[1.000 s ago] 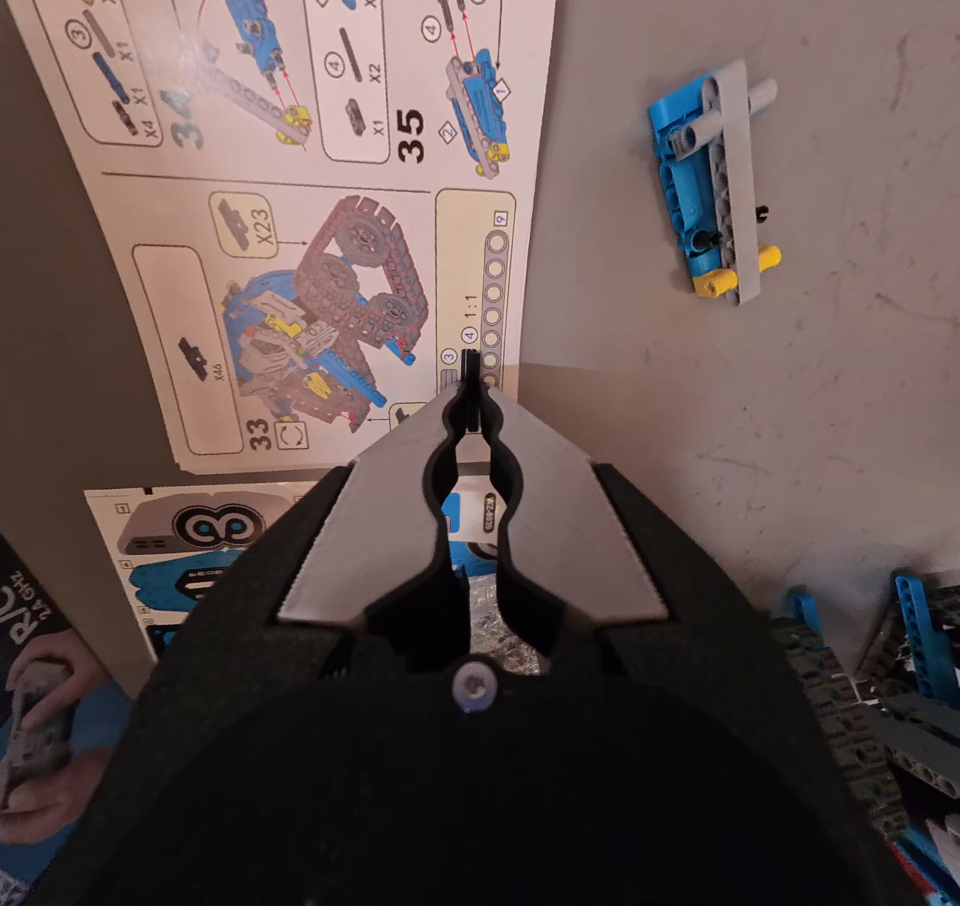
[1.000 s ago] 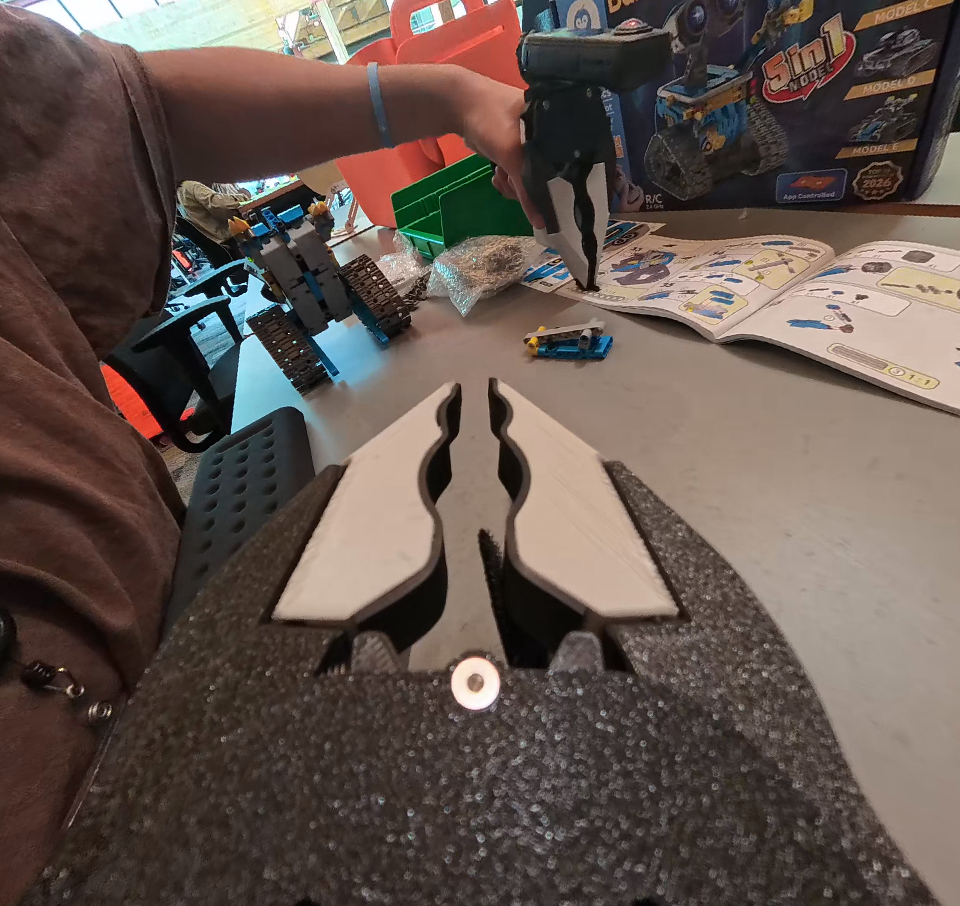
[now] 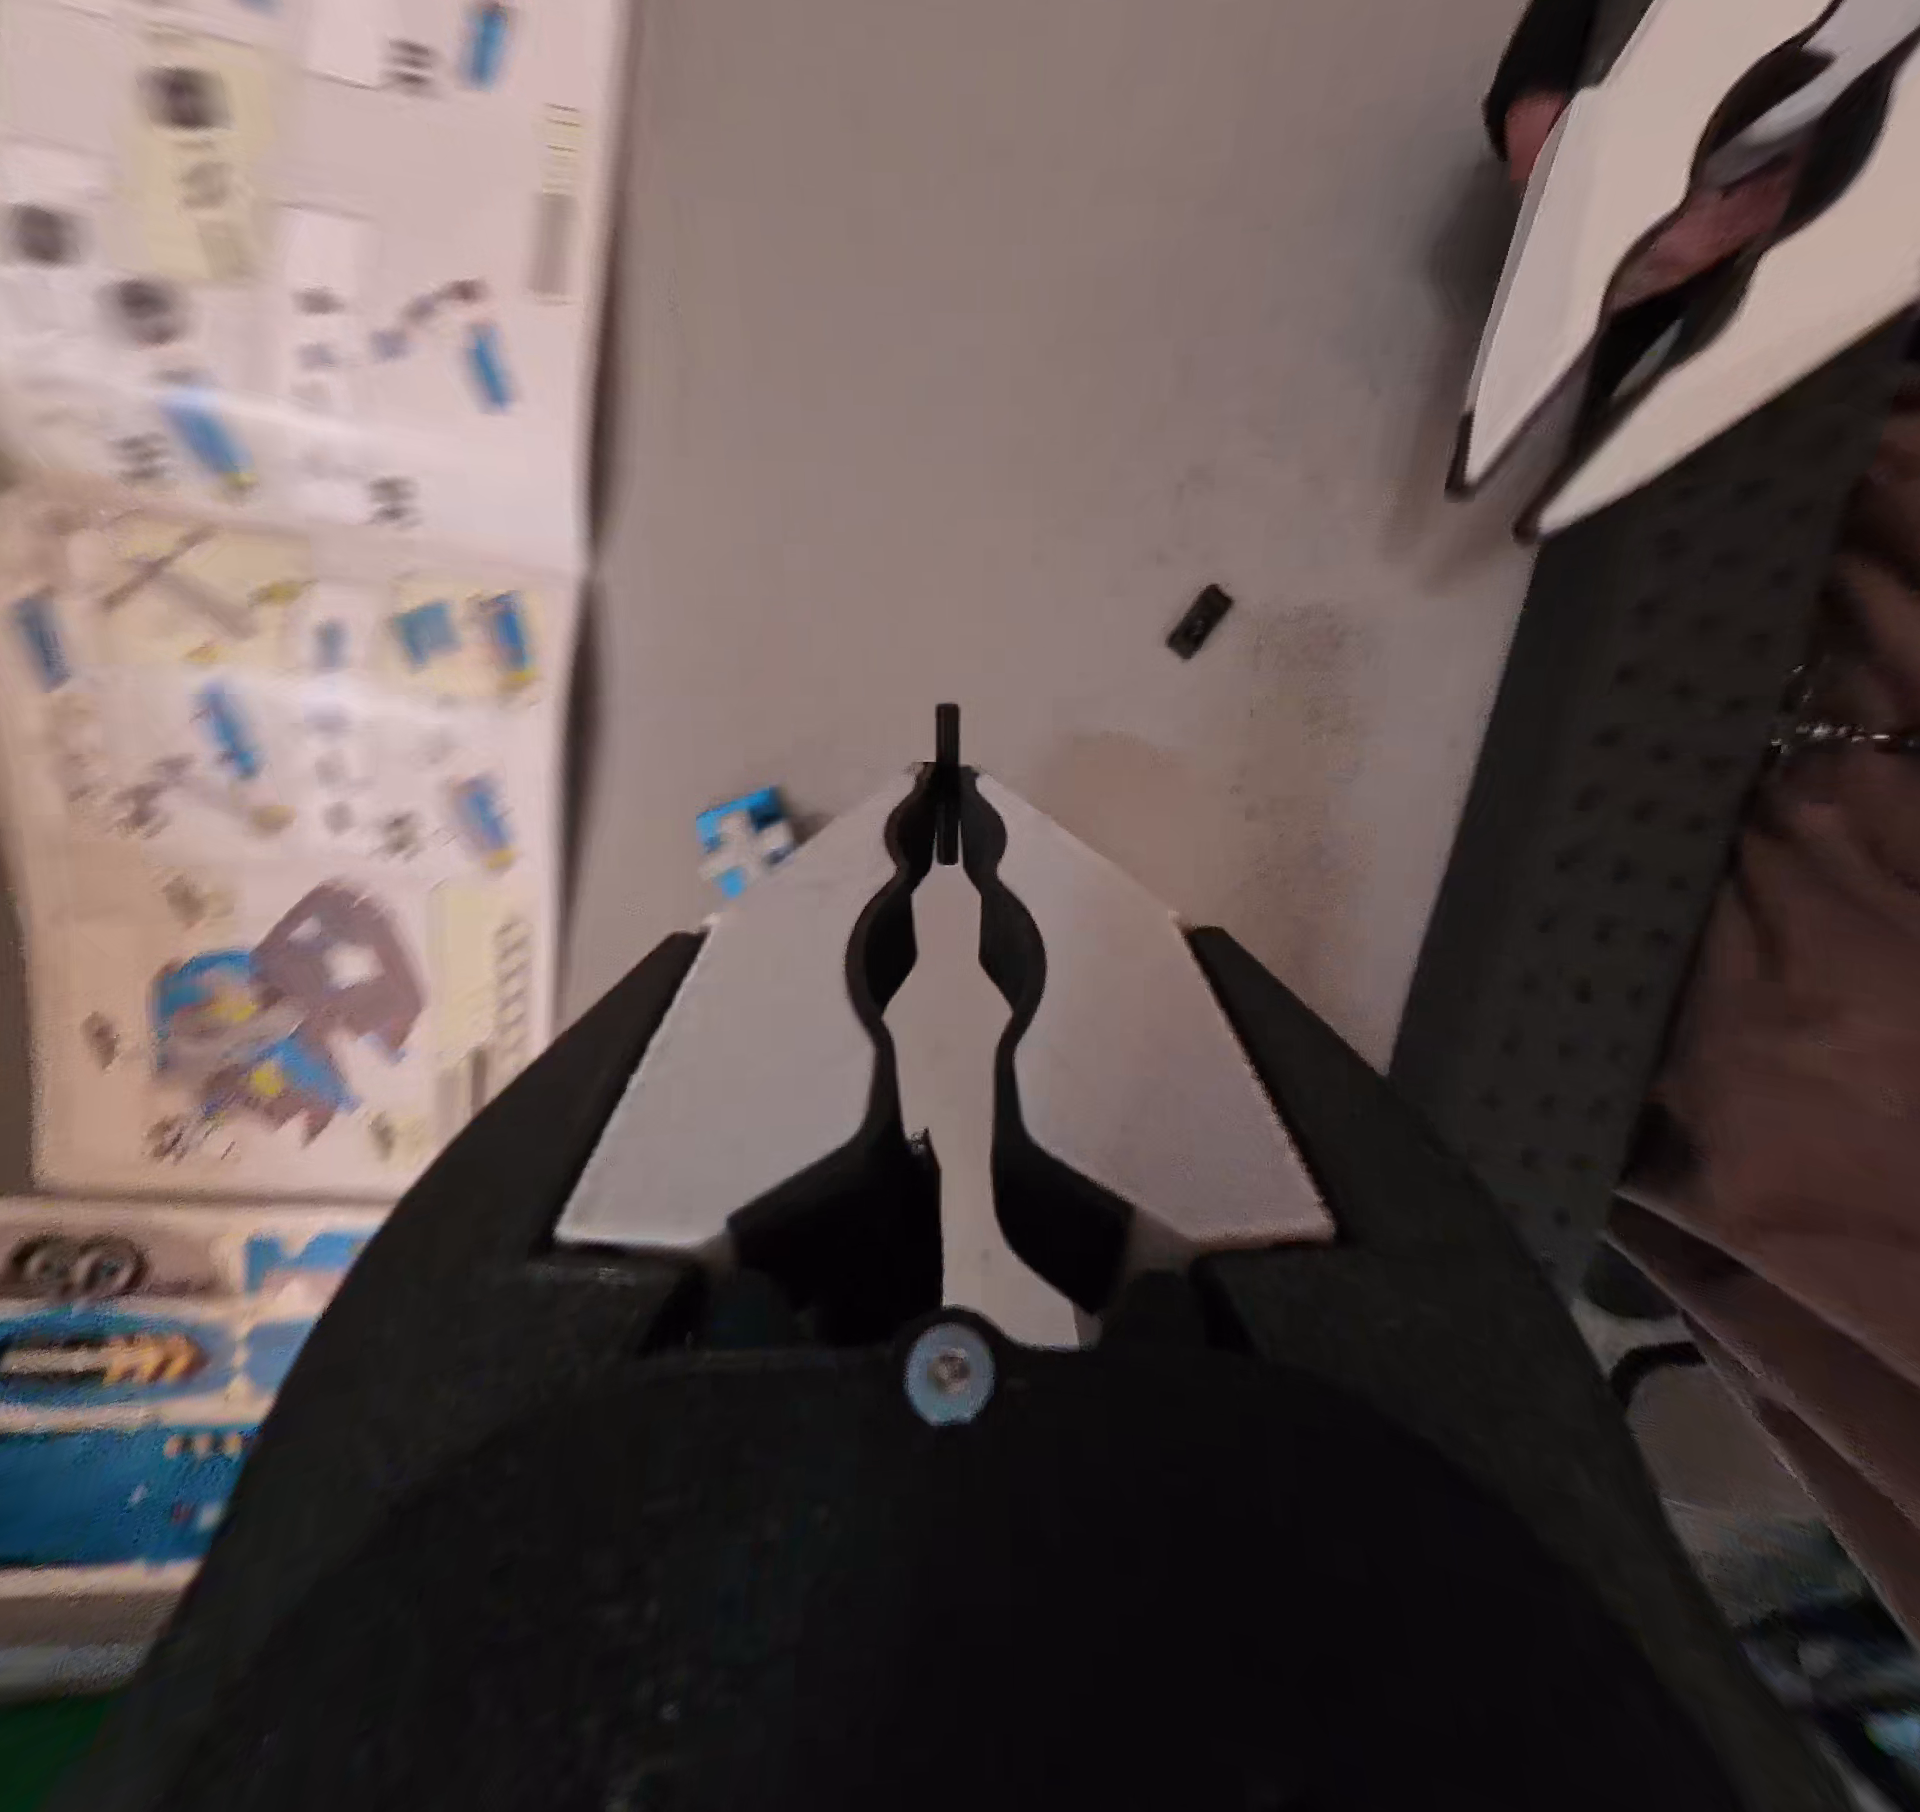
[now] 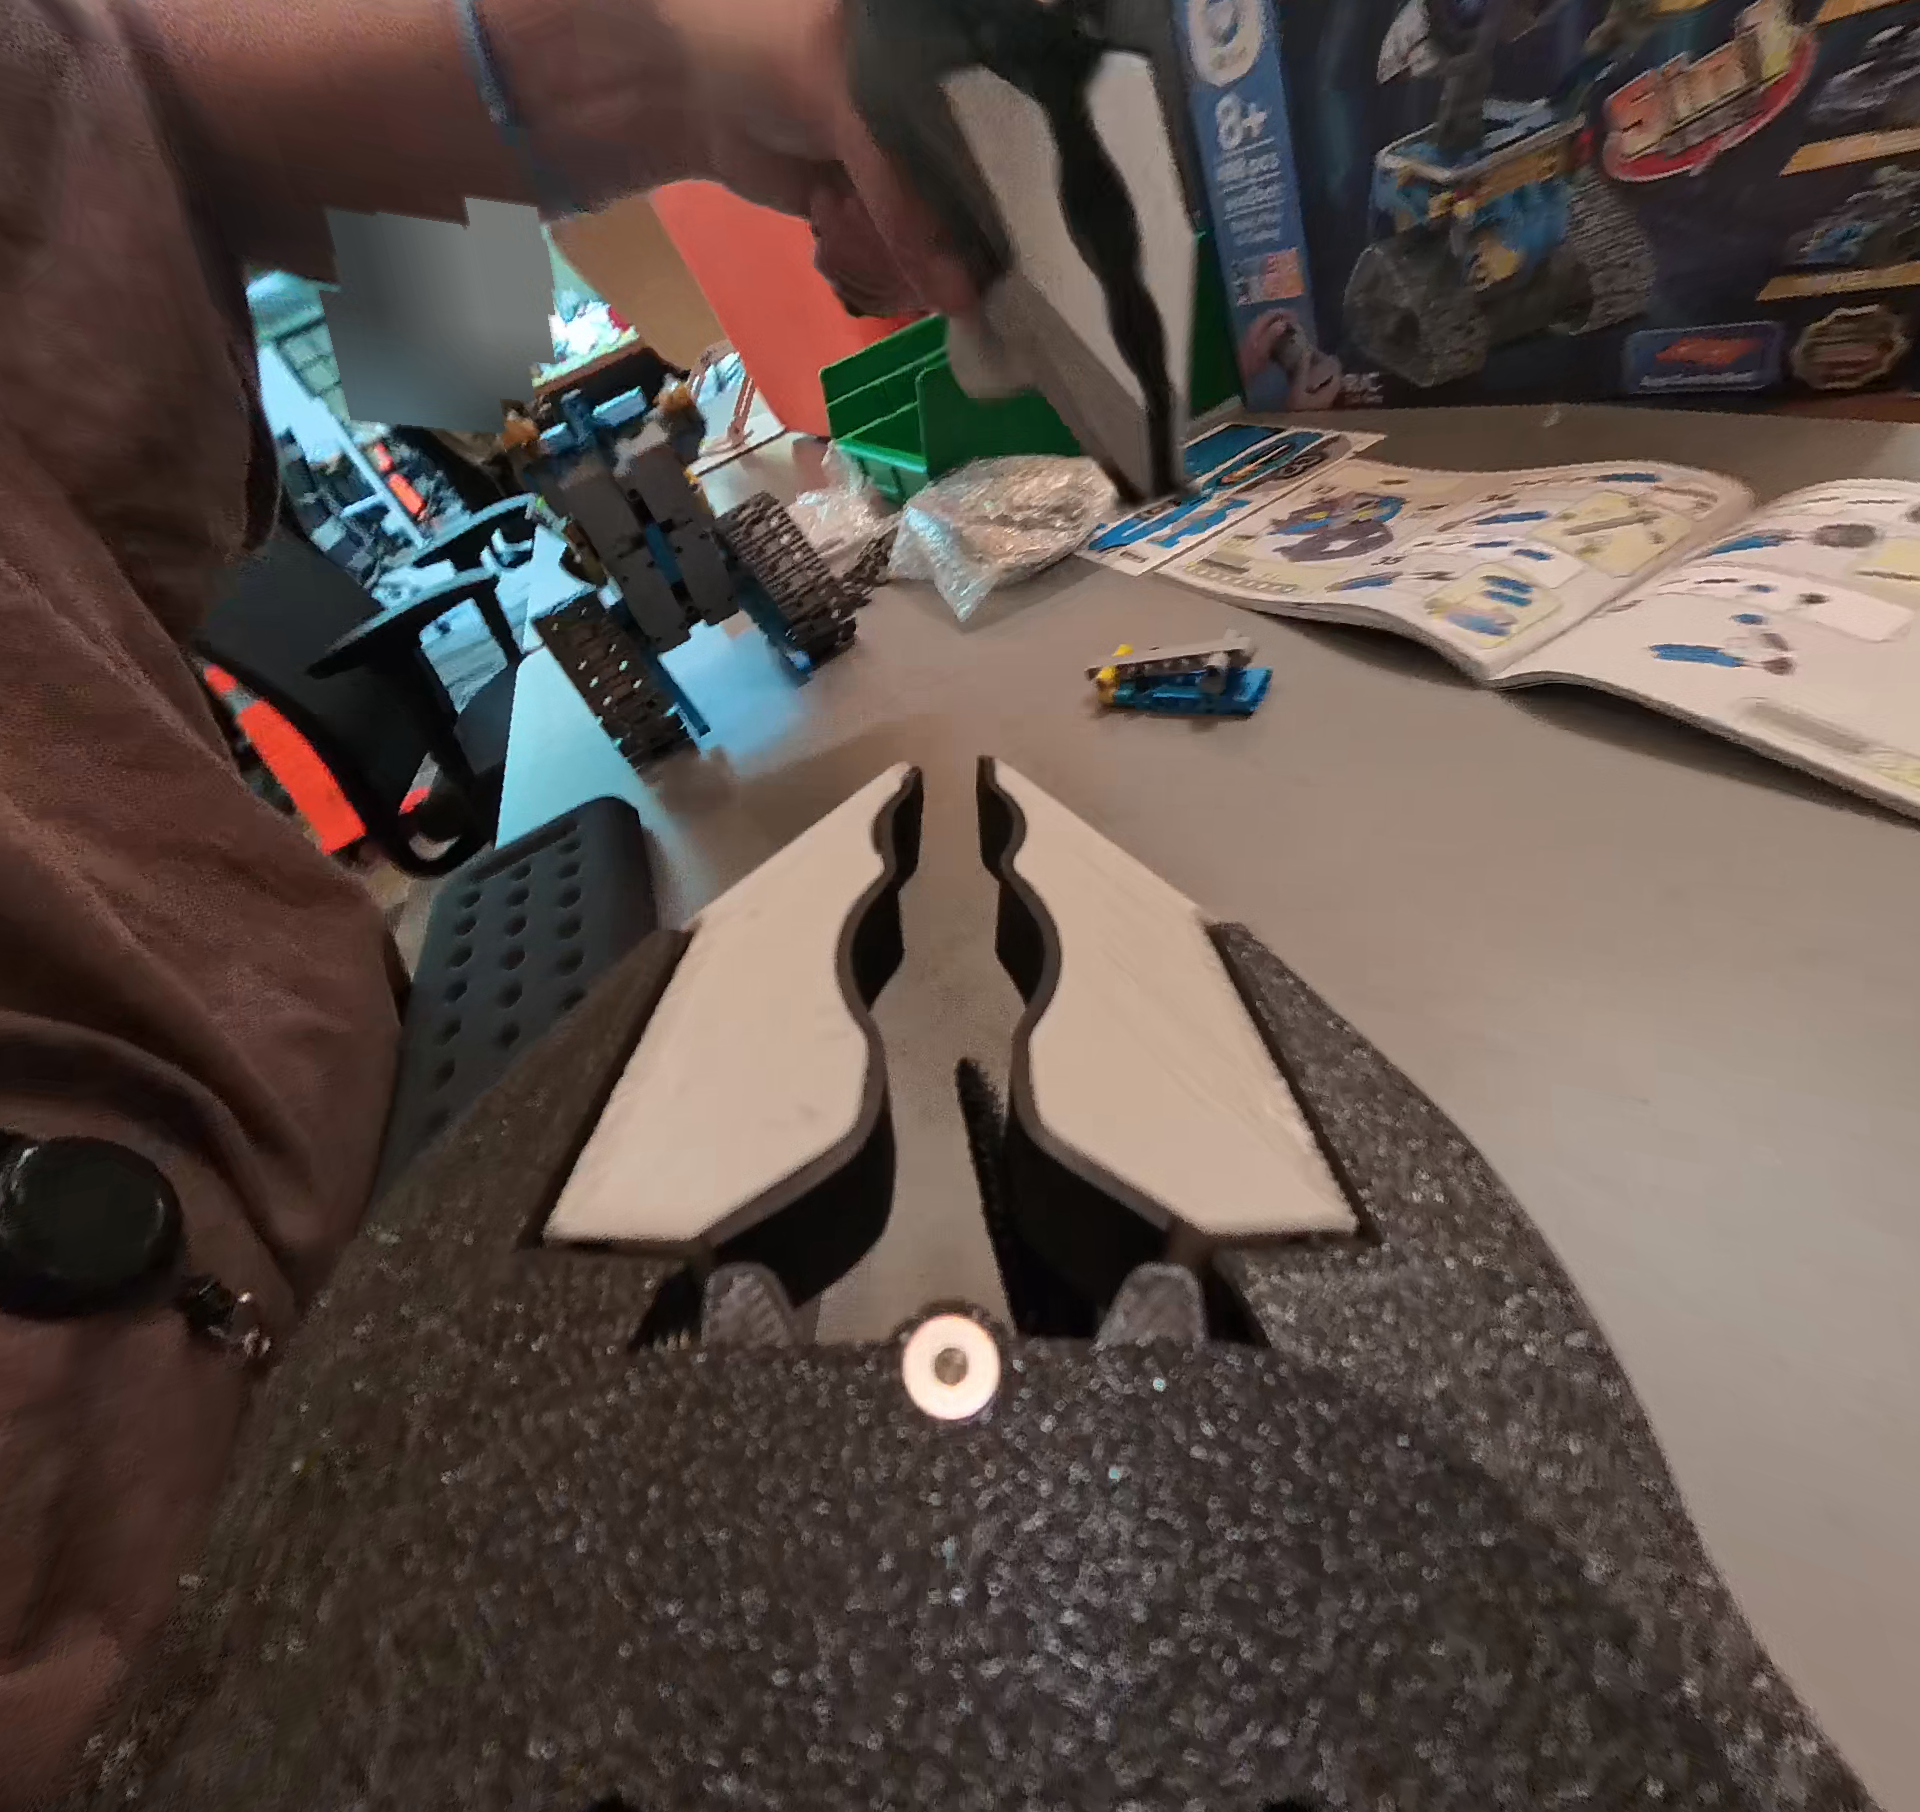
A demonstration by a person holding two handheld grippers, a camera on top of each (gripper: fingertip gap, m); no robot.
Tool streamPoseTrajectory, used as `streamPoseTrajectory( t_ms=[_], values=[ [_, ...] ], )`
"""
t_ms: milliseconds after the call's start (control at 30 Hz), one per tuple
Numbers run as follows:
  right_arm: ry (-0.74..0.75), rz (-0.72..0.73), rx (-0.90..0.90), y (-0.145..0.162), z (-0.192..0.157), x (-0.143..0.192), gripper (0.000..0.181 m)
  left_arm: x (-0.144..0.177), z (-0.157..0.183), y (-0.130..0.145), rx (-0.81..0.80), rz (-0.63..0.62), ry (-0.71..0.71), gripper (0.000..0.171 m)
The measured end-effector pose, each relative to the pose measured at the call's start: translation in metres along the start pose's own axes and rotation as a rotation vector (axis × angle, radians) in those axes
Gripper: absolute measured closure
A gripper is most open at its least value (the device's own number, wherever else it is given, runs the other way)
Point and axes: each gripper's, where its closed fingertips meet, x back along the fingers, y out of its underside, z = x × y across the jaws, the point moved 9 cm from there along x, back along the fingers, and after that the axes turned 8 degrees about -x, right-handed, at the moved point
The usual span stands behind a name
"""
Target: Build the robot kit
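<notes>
My left gripper [image 3: 945,775] is shut on a thin black pin [image 3: 945,739] that sticks out past the fingertips, held above the grey table [image 3: 1039,308]. A small blue and grey brick assembly [image 3: 743,843] lies just left of its tip, partly hidden by the left finger. It also shows in the right wrist view [image 4: 1179,676] beyond my right gripper [image 4: 948,786], which is open a narrow gap, empty and low over the table. The left gripper [image 4: 1148,474] hangs in a person's hand over the booklet's near edge.
An open instruction booklet [image 3: 291,515] lies left. A tiny black piece [image 3: 1200,619] lies on the table. A tracked brick robot [image 4: 675,567], plastic bags [image 4: 997,526], a green bin [image 4: 935,412] and a toy box [image 4: 1558,152] stand behind. A chair armrest [image 4: 520,931] is at the table edge.
My left gripper has swung off the booklet page toward the bare table with the black pin still in it; its view is blurred by motion. The right gripper has barely moved.
</notes>
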Motion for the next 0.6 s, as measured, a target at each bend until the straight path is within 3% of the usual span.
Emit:
streamPoseTrajectory(
  t_ms=[133, 200, 333, 467, 533, 600],
  values=[
    [-0.018, -0.102, 0.120, 0.011, -0.014, -0.011, 0.171, -0.070, 0.023, -0.014, -0.229, -0.204, 0.074, 0.169],
    [0.007, -0.104, 0.170, 0.012, -0.017, -0.010, 0.171, -0.091, 0.022, -0.017, -0.282, -0.225, 0.111, 0.169],
    [0.039, -0.046, 0.164, 0.008, -0.016, -0.002, 0.171, -0.108, 0.019, -0.030, -0.258, -0.205, 0.205, 0.170],
    [0.074, -0.006, 0.111, 0.002, -0.008, 0.006, 0.171, -0.110, 0.015, -0.033, -0.233, -0.175, 0.175, 0.169],
    [0.274, 0.080, 0.129, -0.009, 0.010, 0.024, 0.170, -0.109, 0.016, -0.032, -0.222, -0.165, 0.157, 0.168],
    [0.606, 0.103, 0.140, -0.023, 0.050, 0.061, 0.170, -0.108, 0.018, -0.030, -0.216, -0.154, 0.140, 0.167]
  ],
)
